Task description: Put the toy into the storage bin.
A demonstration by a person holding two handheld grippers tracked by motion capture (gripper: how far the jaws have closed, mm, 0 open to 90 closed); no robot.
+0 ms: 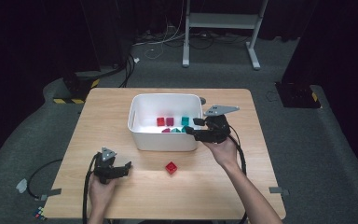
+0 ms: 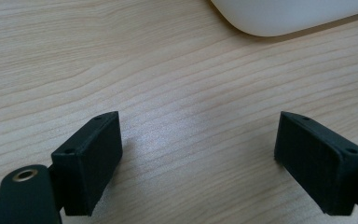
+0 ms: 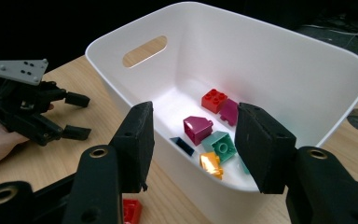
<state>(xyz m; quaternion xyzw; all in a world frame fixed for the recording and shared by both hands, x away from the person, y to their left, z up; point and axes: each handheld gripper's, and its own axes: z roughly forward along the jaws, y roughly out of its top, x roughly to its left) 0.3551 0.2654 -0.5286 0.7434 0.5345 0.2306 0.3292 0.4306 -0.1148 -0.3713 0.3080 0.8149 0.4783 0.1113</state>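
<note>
From where I stand, the left gripper (image 1: 127,165) sits low on the near left part of the wooden table (image 1: 98,121), its jaws spread wide with bare wood between them and nothing held. A little to its right, alone on the table and just in front of the white bin (image 1: 165,140), lies the red block (image 1: 171,167), the one piece not yet inside. It looks like a small hard plastic toy brick, so I'd judge it light, stiff and not fragile, though its smooth sides could slip; the surest hold would be across two opposite flat faces, below the studs. Farther right, the right gripper (image 1: 189,125) hangs over the bin's near right rim, jaws parted to a middling gap and empty. Between its pads (image 3: 137,140), the right gripper view looks down on the pieces already lying in the bin: a red brick (image 3: 214,100), a magenta roof piece (image 3: 198,128), a teal brick (image 3: 221,145) and an orange piece (image 3: 210,164).
</note>
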